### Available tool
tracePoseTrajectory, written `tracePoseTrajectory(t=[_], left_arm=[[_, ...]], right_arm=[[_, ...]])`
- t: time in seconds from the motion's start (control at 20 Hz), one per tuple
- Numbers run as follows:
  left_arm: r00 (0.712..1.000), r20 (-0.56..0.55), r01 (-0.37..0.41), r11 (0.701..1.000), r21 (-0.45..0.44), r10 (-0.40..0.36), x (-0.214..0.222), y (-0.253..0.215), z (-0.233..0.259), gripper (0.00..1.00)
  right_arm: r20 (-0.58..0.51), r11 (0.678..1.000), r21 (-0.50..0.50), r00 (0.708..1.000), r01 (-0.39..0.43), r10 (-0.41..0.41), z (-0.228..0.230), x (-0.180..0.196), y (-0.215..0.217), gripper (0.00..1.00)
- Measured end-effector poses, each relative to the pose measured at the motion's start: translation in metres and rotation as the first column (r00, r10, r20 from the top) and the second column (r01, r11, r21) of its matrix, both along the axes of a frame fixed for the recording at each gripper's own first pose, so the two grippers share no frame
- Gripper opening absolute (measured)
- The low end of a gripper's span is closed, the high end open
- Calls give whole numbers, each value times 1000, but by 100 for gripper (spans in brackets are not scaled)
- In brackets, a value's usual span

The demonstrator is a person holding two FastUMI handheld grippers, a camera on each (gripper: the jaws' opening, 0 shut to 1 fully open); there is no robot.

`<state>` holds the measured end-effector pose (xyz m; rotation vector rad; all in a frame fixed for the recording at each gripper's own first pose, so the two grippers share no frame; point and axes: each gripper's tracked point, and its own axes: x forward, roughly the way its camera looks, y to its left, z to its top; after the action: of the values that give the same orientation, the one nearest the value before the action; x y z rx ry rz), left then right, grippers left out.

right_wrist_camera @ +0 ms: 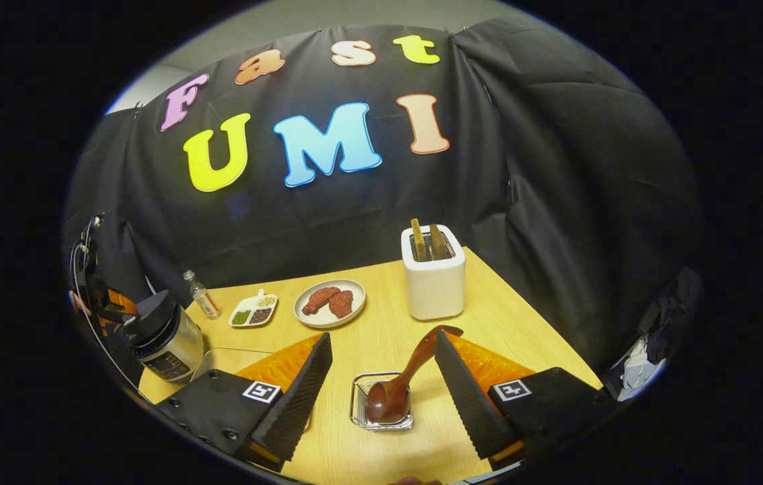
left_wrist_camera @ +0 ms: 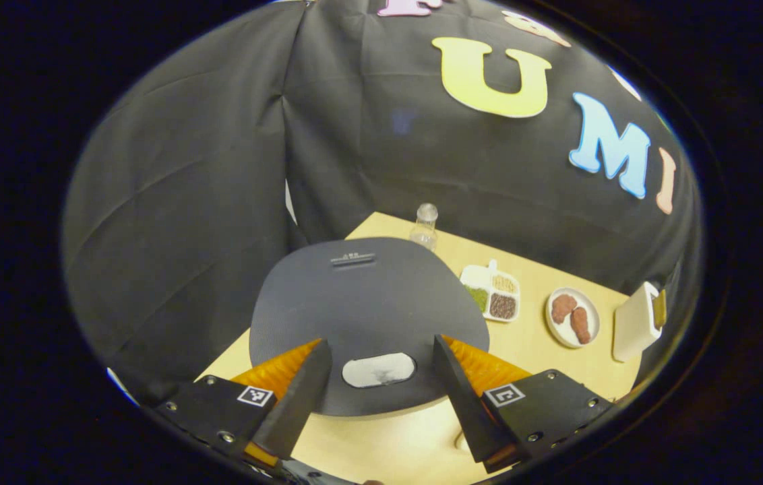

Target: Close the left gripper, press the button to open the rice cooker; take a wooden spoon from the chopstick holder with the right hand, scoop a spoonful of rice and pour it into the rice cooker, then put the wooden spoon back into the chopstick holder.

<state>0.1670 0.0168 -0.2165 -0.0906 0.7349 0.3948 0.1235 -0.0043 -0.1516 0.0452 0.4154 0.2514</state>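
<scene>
The rice cooker (left_wrist_camera: 368, 323) sits at the near left corner of the desk (left_wrist_camera: 557, 364), and its dark lid is down. The pale oval button (left_wrist_camera: 379, 370) is at the front of the lid. The left gripper (left_wrist_camera: 381, 387) hangs just above it, with the button between its two fingers. The fingers are wide apart and hold nothing. So I think the first step is not done yet. The fingers need to come together first. Then they can push down on the button to make the lid pop up.

The wooden spoon (right_wrist_camera: 403, 377) stands bowl-down in the small wire chopstick holder (right_wrist_camera: 381, 403), and its handle leans up to the right. The right gripper (right_wrist_camera: 381, 391) waits over it with its fingers wide apart too, holding nothing. The handle tip is close to the right finger, but I cannot tell if they touch.

The left gripper view looks down on the lid and the button. Behind the cooker are a small bottle (left_wrist_camera: 424, 228), a tray of grains (left_wrist_camera: 493, 293) and a plate of brown food (left_wrist_camera: 573, 316).

The right gripper view shows the spoon, the holder and a white toaster (right_wrist_camera: 433, 273). It also shows the cooker from the side, far off to the left.
</scene>
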Motion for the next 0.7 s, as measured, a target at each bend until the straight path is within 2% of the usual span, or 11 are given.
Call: tracePoseTrajectory(t=[0.1,0.15,0.45,0.5,0.65,0.7], left_arm=[[1000,-19,-11,1000,12,11,-4,-3,-12,98],[1000,8,-20,1000,23,19,-1,-2,-10,98],[999,-25,-23,1000,12,23,-7,-3,-17,96],[1000,-21,-18,1000,19,19,-7,-2,-22,100],[1000,-16,-3,999,33,3,-7,-3,-20,96],[1000,-19,9,1000,27,-9,-10,-7,-18,99]], right_arm=[[-6,1000,11,1000,0,0,-4,4,-10,99],[-8,1000,13,1000,0,0,-6,5,-15,98],[-49,1000,3,998,-30,30,-28,5,-31,98],[-52,999,1,998,-36,37,-29,3,-31,98],[-27,1000,3,999,-31,31,-22,-1,-33,99],[-11,1000,9,1000,-25,25,-16,-3,-34,98]])
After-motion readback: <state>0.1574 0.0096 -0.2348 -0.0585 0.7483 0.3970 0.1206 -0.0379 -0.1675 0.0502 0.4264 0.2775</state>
